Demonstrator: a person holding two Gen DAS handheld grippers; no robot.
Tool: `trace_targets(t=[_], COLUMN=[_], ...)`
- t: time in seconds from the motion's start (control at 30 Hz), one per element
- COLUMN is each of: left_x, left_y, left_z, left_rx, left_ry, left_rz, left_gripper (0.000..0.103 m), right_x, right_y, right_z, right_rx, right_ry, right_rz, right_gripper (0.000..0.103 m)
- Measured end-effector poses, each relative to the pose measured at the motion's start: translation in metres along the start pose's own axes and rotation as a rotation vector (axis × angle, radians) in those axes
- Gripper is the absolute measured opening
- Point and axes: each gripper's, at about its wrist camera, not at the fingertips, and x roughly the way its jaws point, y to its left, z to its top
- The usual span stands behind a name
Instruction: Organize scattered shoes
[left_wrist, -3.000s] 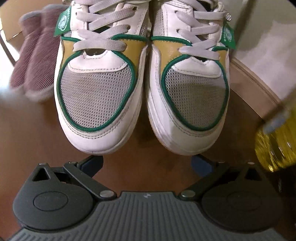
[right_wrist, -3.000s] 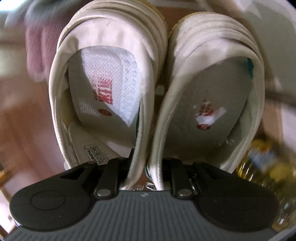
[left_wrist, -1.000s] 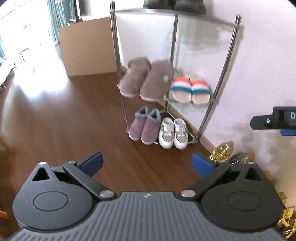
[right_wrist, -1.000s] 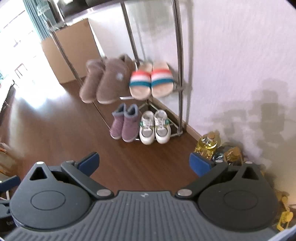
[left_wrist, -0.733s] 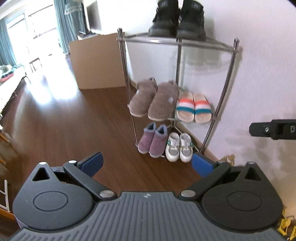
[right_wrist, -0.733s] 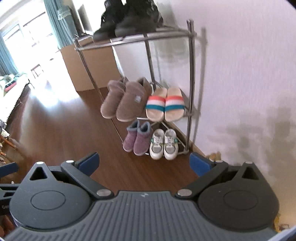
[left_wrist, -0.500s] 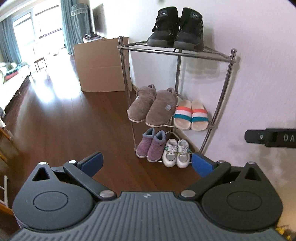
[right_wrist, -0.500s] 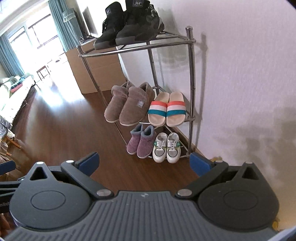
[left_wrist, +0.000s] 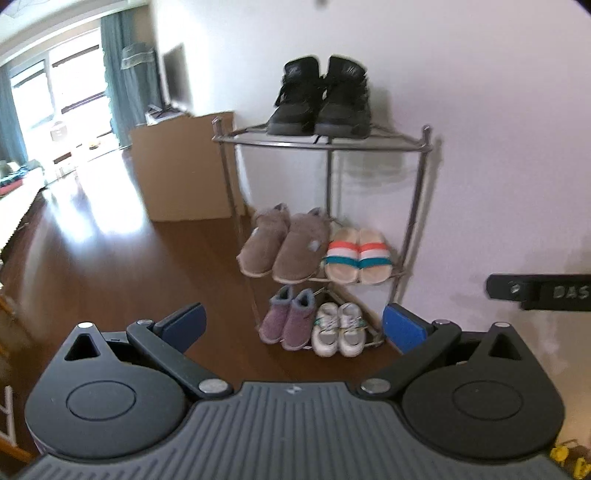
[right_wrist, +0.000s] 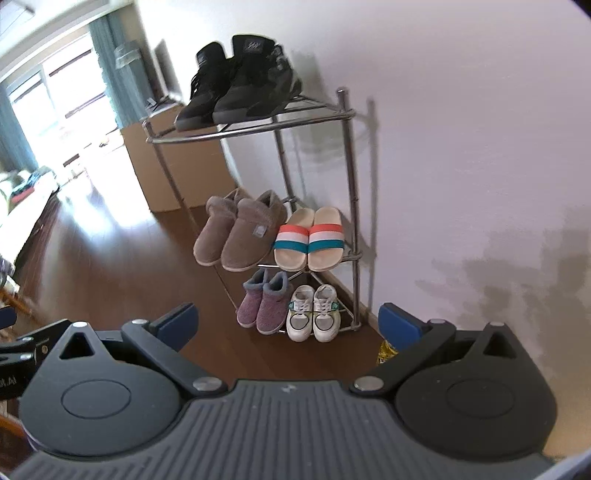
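Note:
A metal corner rack (left_wrist: 328, 147) (right_wrist: 349, 184) stands against the white wall. Black high-tops (left_wrist: 321, 99) (right_wrist: 240, 81) sit on its top shelf. Brown slippers (left_wrist: 284, 243) (right_wrist: 240, 229) and striped slides (left_wrist: 358, 254) (right_wrist: 310, 240) share the middle shelf. At the bottom, purple boots (left_wrist: 275, 325) (right_wrist: 262, 302) stand beside the white and green sneakers (left_wrist: 338, 328) (right_wrist: 314, 314). My left gripper (left_wrist: 293, 325) and right gripper (right_wrist: 288, 323) are both open, hold nothing, and are far back from the rack.
A cardboard box (left_wrist: 177, 170) (right_wrist: 173, 173) stands left of the rack. A yellow bottle (right_wrist: 386, 352) lies on the floor right of it. Brown wood floor (left_wrist: 110, 266) stretches left toward bright windows. Part of the other gripper's body (left_wrist: 539, 291) shows at the right edge.
The right gripper, shut on the white sneakers' heels three seconds ago, is open now. The sneakers sit on the bottom shelf. Both grippers have drawn back and up from the rack.

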Motion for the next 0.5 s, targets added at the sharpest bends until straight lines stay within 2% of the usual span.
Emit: trace_targets(t=[0.13,0.5], left_x=[0.001,0.003], left_y=[0.002,-0.018], left_z=[-0.006,-0.009], left_rx=[-0.006,0.075], left_ry=[0.041,0.015], left_rz=[-0.025,-0.043], left_gripper=[0.103,0.103], right_x=[-0.01,-0.018], right_y=[0.006,0.011], right_z=[-0.011,-0.018], right_rx=[0.014,0.013], right_ry=[-0.008,-0.032], right_rz=[-0.011,-0.058], right_gripper=[0.103,0.103])
